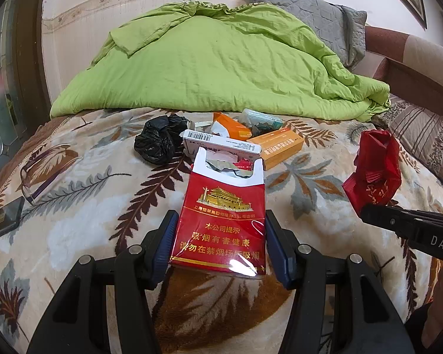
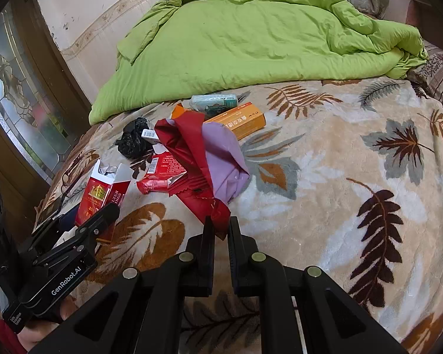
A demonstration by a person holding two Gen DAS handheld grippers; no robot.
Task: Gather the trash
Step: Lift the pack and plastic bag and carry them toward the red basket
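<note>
My left gripper (image 1: 218, 242) is shut on a red cigarette pack (image 1: 221, 221), open-topped with crumpled foil inside, held above the bed; it also shows in the right wrist view (image 2: 103, 194). My right gripper (image 2: 220, 230) is shut on a corner of a red plastic bag (image 2: 198, 159) with a lilac inside, also seen in the left wrist view (image 1: 375, 168). On the blanket lie a crumpled black bag (image 1: 156, 141), a white box (image 1: 218, 144), orange boxes (image 1: 280, 147) and a red wrapper (image 2: 156, 184).
A leaf-patterned blanket (image 2: 339, 177) covers the bed. A green quilt (image 1: 209, 65) is heaped at the back with a grey pillow (image 1: 310, 14). Glasses (image 1: 38, 177) and a dark phone (image 1: 3, 221) lie at the left. A glass door (image 2: 20, 94) stands left.
</note>
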